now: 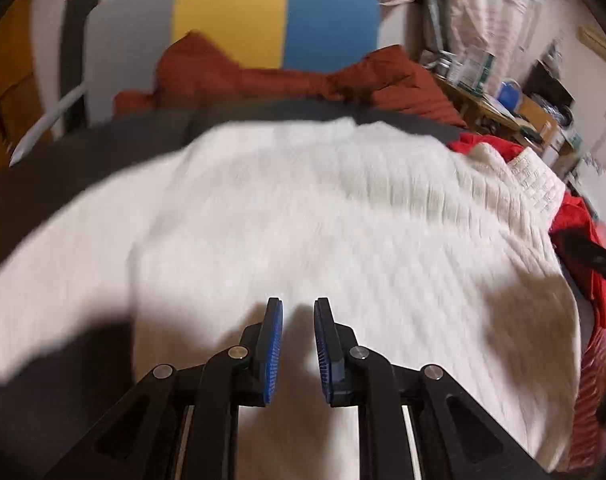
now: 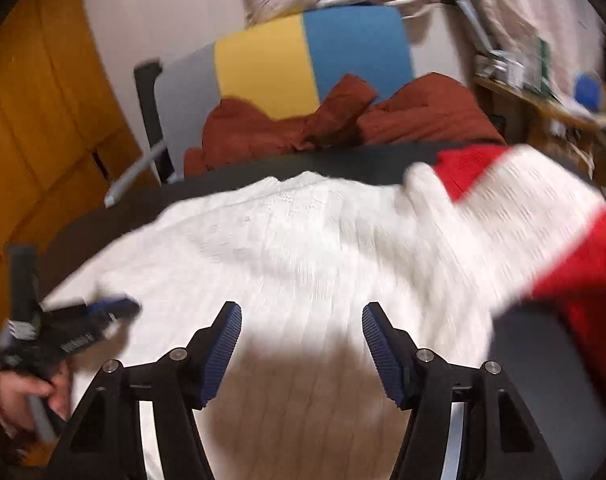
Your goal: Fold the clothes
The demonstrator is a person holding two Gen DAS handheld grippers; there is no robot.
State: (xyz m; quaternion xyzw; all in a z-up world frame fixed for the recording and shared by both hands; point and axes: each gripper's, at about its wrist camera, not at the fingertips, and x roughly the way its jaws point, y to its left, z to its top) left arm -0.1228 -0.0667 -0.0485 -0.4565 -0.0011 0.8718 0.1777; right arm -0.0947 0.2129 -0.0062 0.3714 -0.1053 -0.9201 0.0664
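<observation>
I am seeing white lettering on the side of my left gripper [image 2: 115, 308] in the right wrist view, but blur is keeping me from reading it.

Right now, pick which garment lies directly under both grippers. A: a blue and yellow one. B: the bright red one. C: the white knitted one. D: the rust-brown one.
C: the white knitted garment fills the space beneath the left gripper and the right gripper. The rust-brown garment sits further back, and the bright red garment lies off to the side.
</observation>
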